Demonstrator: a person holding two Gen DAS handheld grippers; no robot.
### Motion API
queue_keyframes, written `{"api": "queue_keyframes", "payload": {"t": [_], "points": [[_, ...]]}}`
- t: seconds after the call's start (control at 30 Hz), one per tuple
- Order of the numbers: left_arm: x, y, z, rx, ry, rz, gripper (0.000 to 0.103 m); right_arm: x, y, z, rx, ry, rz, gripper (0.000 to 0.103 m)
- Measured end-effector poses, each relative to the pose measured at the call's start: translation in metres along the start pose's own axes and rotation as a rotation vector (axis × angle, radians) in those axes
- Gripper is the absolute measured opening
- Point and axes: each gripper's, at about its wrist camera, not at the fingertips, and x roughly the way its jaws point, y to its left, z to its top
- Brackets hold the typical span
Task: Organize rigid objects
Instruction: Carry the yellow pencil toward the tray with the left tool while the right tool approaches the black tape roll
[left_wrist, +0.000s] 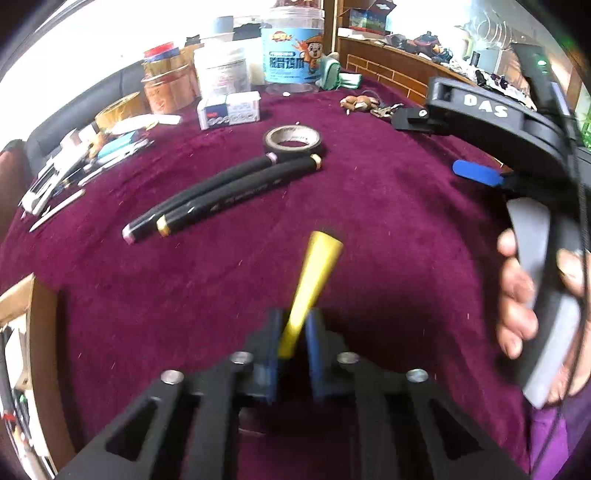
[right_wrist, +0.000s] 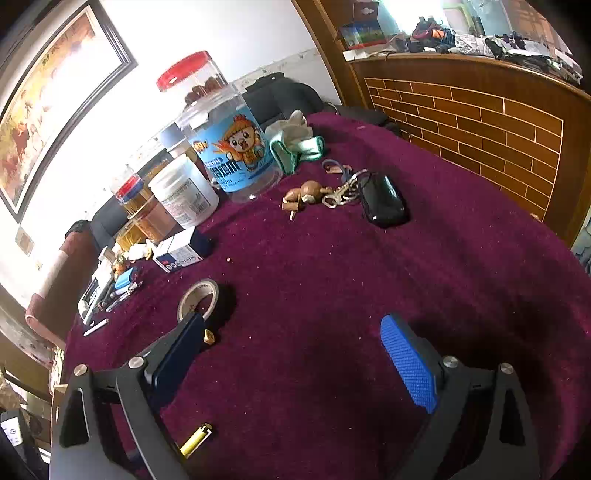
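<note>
Yellow marker (left_wrist: 312, 291) sits clamped in the left tool (left_wrist: 293, 343), its long axis pointing ahead toward the two black markers (left_wrist: 221, 195) on the worktop (left_wrist: 369, 221). Right view: the right tool (right_wrist: 306, 354) gapes empty.

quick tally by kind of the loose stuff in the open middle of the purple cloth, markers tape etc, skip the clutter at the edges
black markers: 2, lying side by side
yellow marker: 1, gripped in the left gripper
roll of tape: 1, at the far ends of the black markers
total: 4
</note>
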Motion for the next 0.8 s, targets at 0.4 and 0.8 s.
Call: {"api": "queue_keyframes", "payload": {"t": [0.4, 0.8], "points": [[-0.086, 0.063, -0.052, -0.184, -0.141, -0.024, 0.007, 0.006, 0.025, -0.015, -0.116, 0.030, 0.067, 0.096], [-0.097, 0.090, -0.088, -0.222, -0.162, -0.034, 0.007, 0.028, 0.118, 0.006, -0.435, 0.110, -0.088, 0.077]]}}
